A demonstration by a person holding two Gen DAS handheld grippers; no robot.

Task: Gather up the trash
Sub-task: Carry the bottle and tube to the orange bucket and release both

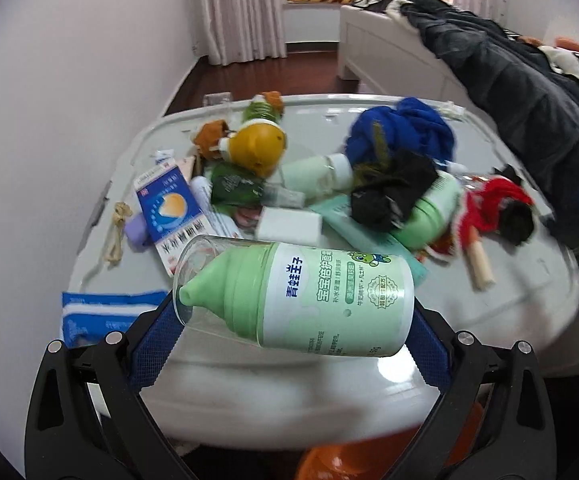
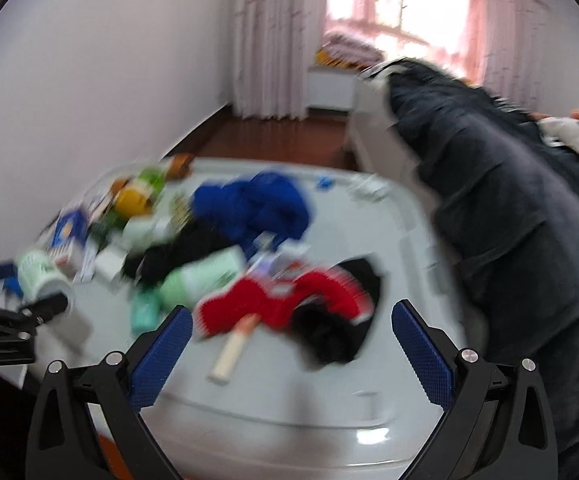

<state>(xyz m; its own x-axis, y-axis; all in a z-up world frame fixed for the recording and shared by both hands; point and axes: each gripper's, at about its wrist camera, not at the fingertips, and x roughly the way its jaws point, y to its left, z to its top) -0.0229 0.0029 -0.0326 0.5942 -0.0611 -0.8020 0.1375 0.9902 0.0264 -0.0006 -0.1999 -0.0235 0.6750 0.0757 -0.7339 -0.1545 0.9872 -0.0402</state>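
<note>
The left gripper (image 1: 293, 332) clamps a pale green lotion bottle (image 1: 297, 300) with a clear cap and white label, held above the near edge of the grey lid (image 1: 509, 304). Its long axis runs crosswise, nozzle pointing left. The right gripper (image 2: 291, 344) stands wide apart, holding nothing.

The pale green plastic lotion bottle with a clear cap (image 1: 293, 296) lies on its side, cap pointing to 9 o'clock, squeezed between the left gripper's (image 1: 295, 334) blue pads. It hangs above the grey lid's (image 1: 529, 300) near edge. At 12 o'clock from it lies a second green bottle (image 1: 429, 216) under black cloth.
</note>
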